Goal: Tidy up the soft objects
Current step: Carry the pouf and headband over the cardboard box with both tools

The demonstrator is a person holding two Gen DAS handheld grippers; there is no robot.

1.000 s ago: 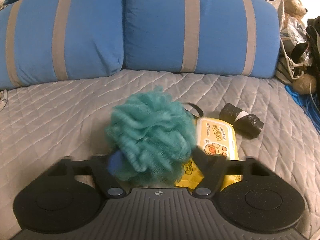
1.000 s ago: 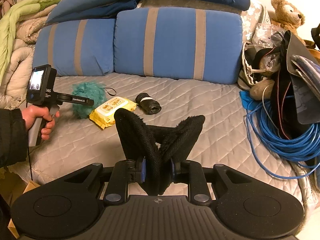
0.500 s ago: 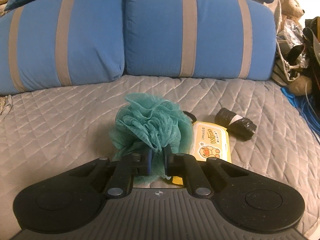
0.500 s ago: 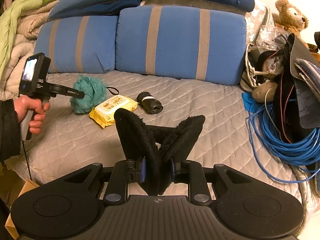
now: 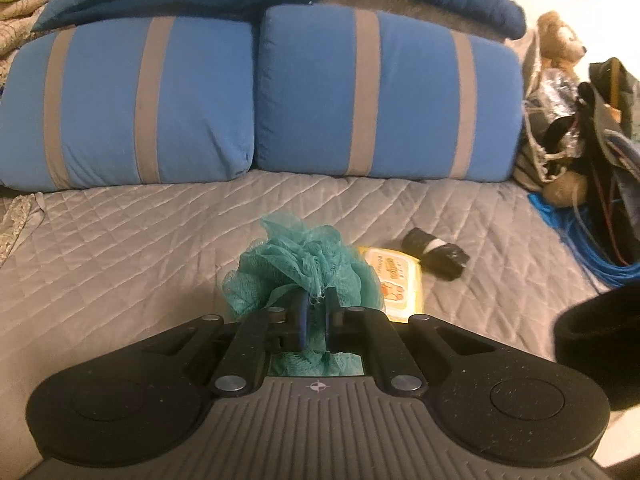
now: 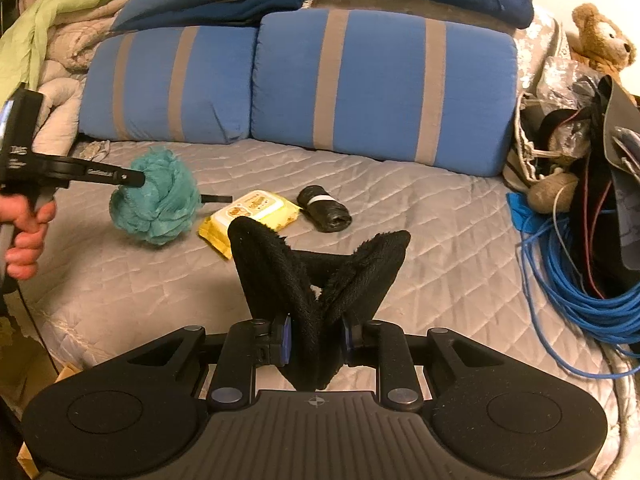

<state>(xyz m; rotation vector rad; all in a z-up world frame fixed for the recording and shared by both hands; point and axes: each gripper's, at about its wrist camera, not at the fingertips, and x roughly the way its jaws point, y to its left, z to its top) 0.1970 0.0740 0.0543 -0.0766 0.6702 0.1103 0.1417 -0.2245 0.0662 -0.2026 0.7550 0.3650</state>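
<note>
Pickup step looks done: left gripper [image 5: 315, 312] is pinching the teal loofah [image 5: 300, 268] just left of the wipes pack [image 6: 250, 216], right gripper [image 6: 316, 338] clamps black plush fabric [image 6: 316, 260]. Next, probably carry both somewhere tidy.

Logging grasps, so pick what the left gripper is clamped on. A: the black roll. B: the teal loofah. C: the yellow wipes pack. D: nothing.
B: in the left wrist view the left gripper has its jaws pinched on the teal loofah, while the wipes pack and black roll lie free on the bed.
</note>
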